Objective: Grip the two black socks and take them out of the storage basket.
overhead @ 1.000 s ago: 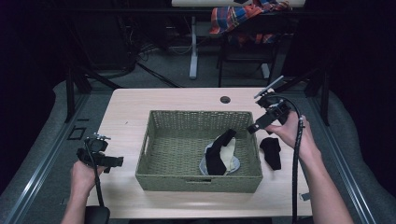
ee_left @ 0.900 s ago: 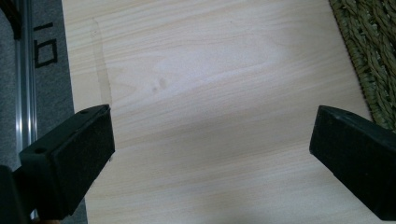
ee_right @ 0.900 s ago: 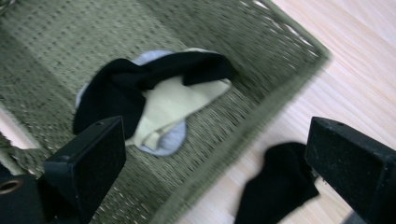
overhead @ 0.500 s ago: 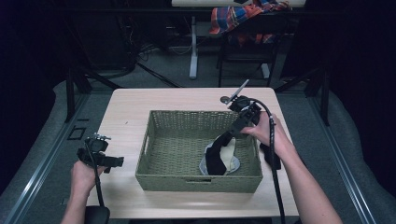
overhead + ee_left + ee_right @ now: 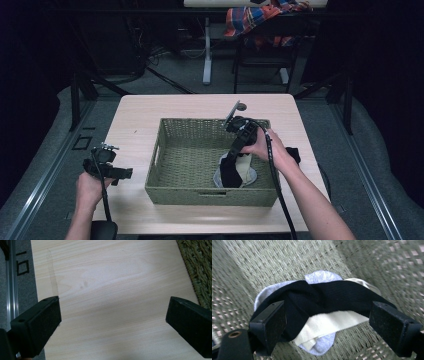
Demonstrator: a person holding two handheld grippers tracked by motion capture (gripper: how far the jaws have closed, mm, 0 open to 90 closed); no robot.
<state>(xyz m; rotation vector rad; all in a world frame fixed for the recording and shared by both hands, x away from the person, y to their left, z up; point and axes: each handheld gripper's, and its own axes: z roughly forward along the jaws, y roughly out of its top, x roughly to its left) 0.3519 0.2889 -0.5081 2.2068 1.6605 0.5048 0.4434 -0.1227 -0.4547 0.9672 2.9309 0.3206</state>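
R gripper (image 5: pixel 231 159) hung over the black sock (image 5: pixel 322 298) in the basket (image 5: pixel 210 192), jaws wide and just closing on nothing yet; next: drop & pinch; L gripper (image 5: pixel 107 167) idled wide over the table (image 5: pixel 112 290).

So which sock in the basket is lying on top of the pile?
The black sock: it drapes across the cream sock and the pale grey one beneath.

Black sock (image 5: pixel 324 298) draped across cream sock (image 5: pixel 332 325) and pale grey sock (image 5: pixel 322 277), piled in woven basket's (image 5: pixel 172 187) near-right corner.
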